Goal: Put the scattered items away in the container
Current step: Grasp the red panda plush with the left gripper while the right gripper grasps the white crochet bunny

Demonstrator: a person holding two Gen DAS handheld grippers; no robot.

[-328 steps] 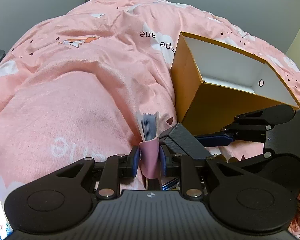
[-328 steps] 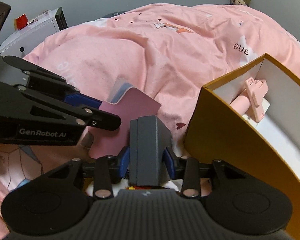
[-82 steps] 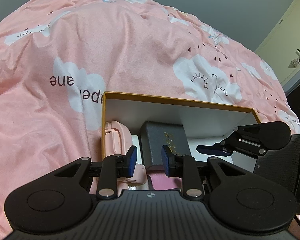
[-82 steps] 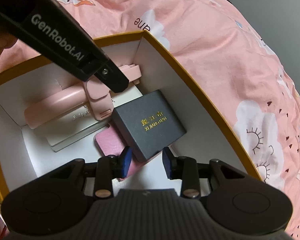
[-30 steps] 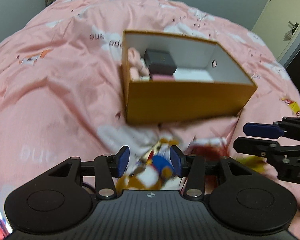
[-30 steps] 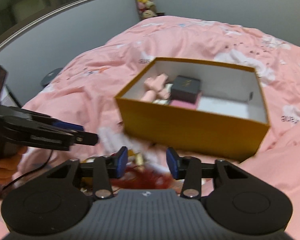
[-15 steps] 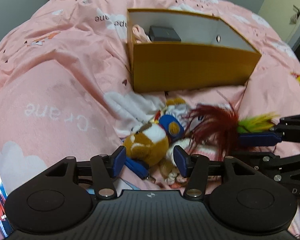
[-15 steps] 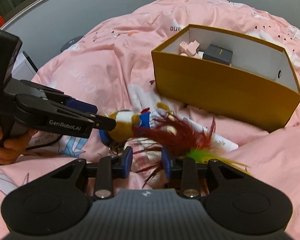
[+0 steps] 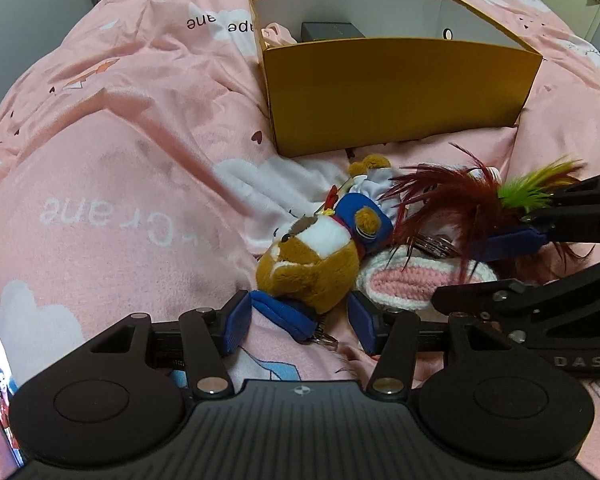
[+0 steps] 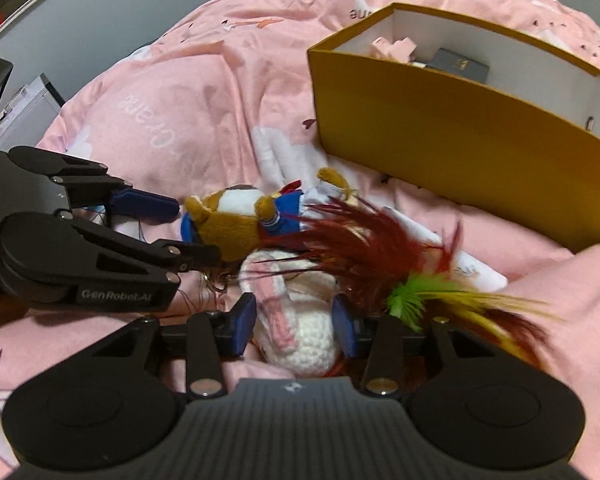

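Left wrist: plush (image 9: 312, 264) between claw (image 9: 300, 322) pads.

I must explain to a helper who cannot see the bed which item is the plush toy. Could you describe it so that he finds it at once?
On the pink cloud-print bedcover, look just in front of the open mustard-yellow cardboard box, where a small heap of loose things lies. The brown and white plush animal in blue clothes is at the heap's left end, beside the white and pink crocheted piece and the dark red feathers; it alone has a furry face.
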